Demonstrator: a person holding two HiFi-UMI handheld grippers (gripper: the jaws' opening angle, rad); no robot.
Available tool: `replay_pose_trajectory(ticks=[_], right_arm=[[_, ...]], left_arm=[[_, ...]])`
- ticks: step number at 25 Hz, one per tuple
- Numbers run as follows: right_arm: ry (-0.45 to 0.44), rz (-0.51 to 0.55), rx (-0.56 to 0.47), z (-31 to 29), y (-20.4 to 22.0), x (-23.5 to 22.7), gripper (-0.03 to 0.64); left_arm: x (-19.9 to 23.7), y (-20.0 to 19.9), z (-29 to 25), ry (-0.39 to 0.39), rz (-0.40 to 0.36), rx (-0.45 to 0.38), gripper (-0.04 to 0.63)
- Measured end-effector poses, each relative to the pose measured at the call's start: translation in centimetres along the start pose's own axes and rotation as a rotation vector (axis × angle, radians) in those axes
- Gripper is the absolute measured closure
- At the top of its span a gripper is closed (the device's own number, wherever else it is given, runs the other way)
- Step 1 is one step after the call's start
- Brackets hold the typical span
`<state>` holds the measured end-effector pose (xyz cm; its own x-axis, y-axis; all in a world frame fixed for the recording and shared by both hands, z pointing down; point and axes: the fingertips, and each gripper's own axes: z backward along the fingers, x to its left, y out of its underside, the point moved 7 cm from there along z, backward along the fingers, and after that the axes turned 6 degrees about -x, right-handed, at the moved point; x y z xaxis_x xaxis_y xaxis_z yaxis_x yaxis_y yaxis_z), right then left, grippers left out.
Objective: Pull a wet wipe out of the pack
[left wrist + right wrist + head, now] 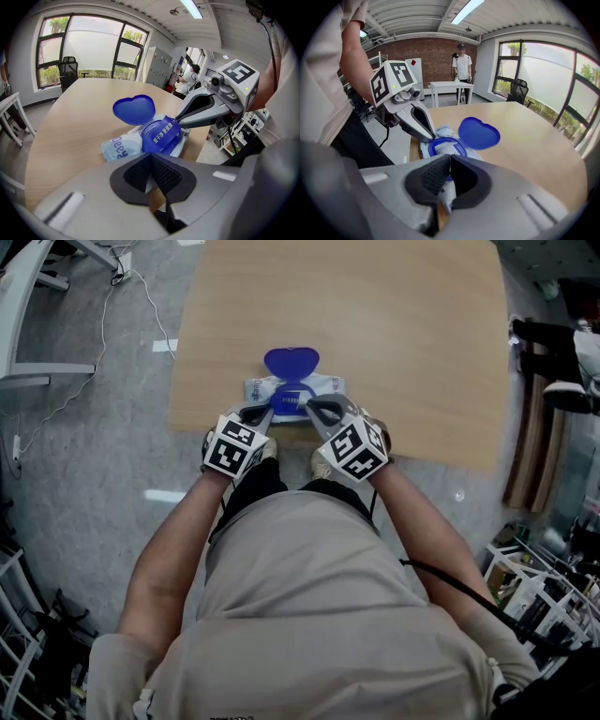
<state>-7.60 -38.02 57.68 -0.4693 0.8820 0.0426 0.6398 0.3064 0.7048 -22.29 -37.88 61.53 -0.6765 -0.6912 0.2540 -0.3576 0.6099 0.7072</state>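
**An office workroom with a workshop feel**

This place looks like an office that also serves as a workroom. A large wooden table (375, 334) stands on a grey carpet (84, 474); tall windows (93, 51) with dark frames fill one wall, and a black office chair (68, 70) stands before them; the far wall (436, 56) is of red brick, with a small white table (450, 86) and a standing person (462, 65) in front of it; grey metal lockers (157, 68) line another side; a long strip light (466, 10) runs along the white ceiling; metal racks (525, 592) crowded with gear stand beside the carpet.
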Motion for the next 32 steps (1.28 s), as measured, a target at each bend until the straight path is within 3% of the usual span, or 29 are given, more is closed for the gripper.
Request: replay_pose_trajectory(ticks=[15, 32], right_arm=[[0.055, -0.014, -0.052, 3.2, -0.6, -1.0, 0.612], [0.118, 0.001, -0.224, 10.9, -2.2, -2.5, 0.612]], left_arm=[[0.0, -0.3, -0.1, -0.039, 0.004, 0.008, 0.588], [-1.7, -1.0, 0.3, -0.140, 0.043, 0.008, 0.589]])
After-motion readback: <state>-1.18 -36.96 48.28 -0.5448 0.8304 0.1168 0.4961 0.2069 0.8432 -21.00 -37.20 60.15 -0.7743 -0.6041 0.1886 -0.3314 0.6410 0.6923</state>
